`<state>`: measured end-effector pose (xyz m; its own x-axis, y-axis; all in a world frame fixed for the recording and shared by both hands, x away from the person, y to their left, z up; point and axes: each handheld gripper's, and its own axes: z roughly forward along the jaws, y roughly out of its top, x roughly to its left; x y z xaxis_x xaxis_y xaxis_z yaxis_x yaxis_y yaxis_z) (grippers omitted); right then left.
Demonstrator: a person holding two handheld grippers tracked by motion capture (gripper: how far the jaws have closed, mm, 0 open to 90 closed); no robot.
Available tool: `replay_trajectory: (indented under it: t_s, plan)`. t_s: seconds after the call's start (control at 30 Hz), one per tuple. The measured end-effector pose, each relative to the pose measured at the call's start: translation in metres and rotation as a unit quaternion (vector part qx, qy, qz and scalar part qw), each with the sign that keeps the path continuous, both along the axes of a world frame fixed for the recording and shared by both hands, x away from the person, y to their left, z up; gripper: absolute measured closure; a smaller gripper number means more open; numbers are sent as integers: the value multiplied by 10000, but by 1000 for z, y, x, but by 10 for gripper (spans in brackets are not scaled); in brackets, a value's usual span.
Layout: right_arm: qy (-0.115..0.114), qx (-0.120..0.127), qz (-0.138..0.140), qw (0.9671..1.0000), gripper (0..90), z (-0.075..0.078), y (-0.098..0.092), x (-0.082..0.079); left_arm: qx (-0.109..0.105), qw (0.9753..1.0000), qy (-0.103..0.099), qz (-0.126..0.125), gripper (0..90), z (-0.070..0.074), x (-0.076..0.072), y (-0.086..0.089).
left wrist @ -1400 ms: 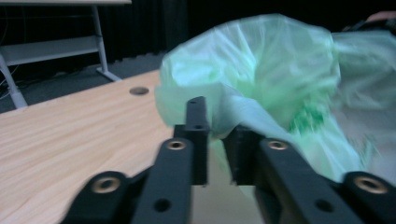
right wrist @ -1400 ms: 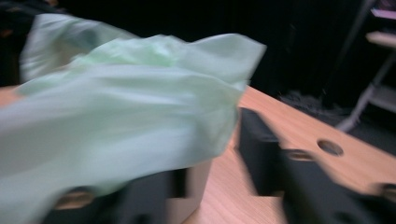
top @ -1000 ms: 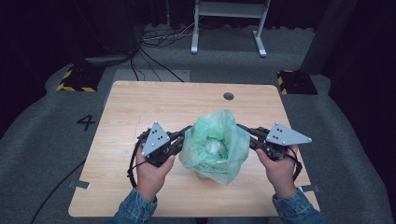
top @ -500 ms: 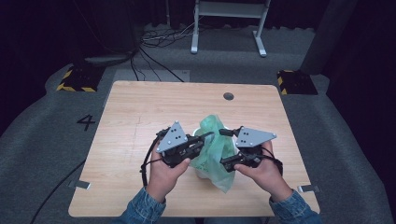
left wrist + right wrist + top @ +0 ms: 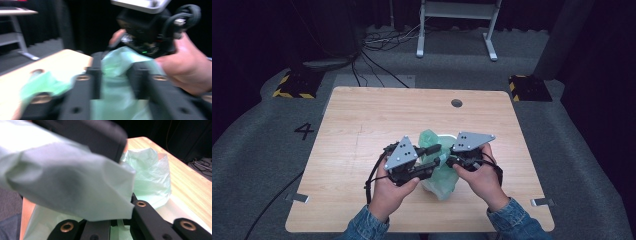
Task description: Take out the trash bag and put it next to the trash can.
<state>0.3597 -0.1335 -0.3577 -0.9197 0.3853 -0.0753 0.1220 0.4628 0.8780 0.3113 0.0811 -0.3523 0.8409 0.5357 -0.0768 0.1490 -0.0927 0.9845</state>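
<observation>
Both grippers meet over the green bag near the table's near edge. The left gripper pinches film, the right gripper pinches film too. Mouth gathered, I judge; tying or sealing is left.

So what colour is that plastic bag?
Pale green bag, clearest in the right gripper view.

A bag sits on the table, between both hand-held grippers.
</observation>
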Motion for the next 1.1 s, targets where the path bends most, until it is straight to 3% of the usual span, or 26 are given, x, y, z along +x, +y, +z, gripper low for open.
replay_trajectory:
  t_s: [0.1,0.23,0.5,0.63,0.8,1.1]
  plan:
    - [-56,114,-66,9999,894,2,-3,0,-23,9996,22,277,458,-1,-2,14]
    - [-119,281,-159,9994,895,7,-9,0,-89,9982,8,595,376,-3,-6,31]
    - [-203,702,-267,9970,895,23,-22,1,-137,9939,-9,1097,338,-10,-15,62]
    - [-266,820,-293,9958,895,32,-27,1,1,9908,33,1350,332,-17,-20,74]
    - [-342,990,-305,9940,895,44,-32,0,330,9851,13,1689,331,-25,-26,87]
    - [-425,1188,-302,9916,894,65,-36,-1,685,9778,205,1968,324,-38,-32,104]
